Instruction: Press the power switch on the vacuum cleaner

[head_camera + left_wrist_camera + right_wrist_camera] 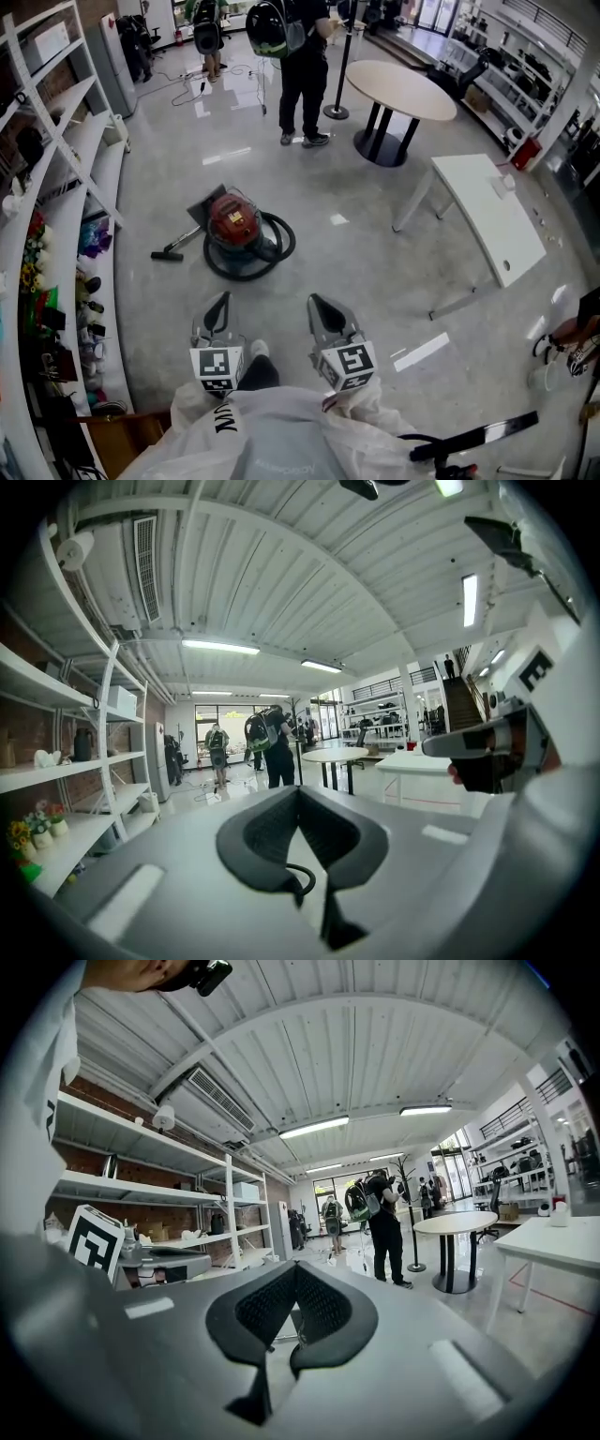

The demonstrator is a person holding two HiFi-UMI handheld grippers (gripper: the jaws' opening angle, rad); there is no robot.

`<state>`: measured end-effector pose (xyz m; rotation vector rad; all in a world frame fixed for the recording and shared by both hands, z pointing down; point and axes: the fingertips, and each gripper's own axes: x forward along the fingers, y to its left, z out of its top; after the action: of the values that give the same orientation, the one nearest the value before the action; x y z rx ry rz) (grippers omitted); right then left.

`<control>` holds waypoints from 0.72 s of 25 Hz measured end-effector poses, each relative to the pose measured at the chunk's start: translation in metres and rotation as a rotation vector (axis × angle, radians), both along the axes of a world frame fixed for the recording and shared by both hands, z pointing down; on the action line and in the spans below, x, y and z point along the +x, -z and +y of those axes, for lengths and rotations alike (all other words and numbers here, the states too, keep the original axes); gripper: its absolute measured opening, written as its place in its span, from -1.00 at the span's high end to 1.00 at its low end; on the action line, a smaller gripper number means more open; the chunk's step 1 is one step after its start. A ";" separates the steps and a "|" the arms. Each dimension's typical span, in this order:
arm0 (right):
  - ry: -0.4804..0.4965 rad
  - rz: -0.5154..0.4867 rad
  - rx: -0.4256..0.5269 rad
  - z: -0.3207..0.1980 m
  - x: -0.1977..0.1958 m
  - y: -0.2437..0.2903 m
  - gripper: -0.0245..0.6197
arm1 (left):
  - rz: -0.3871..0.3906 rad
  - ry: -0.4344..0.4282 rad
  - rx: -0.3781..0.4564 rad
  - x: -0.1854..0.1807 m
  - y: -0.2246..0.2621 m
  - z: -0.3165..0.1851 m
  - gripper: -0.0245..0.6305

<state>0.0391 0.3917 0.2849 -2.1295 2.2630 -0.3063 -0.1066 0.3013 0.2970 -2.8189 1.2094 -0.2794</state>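
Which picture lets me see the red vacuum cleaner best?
The head view. It looks down on the red vacuum cleaner sitting on the floor with its black hose curled around it. Both gripper views look out across the room, and the vacuum cannot be made out in either.

I hold my grey two-jaw left gripper (221,306) and matching right gripper (318,307) side by side, pointing forward, jaws pressed together, gripping nothing
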 end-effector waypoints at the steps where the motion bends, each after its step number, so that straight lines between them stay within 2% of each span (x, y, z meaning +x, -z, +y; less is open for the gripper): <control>1: -0.001 0.002 -0.002 -0.007 0.001 0.001 0.92 | 0.002 -0.007 0.001 0.003 0.002 -0.006 0.93; 18: -0.008 0.006 -0.049 -0.125 0.001 -0.002 0.92 | 0.008 -0.031 -0.013 0.012 0.004 -0.125 0.93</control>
<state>0.0403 0.2663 0.2872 -2.1646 2.2735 -0.3595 -0.0944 0.1762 0.2929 -2.8498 1.1680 -0.2752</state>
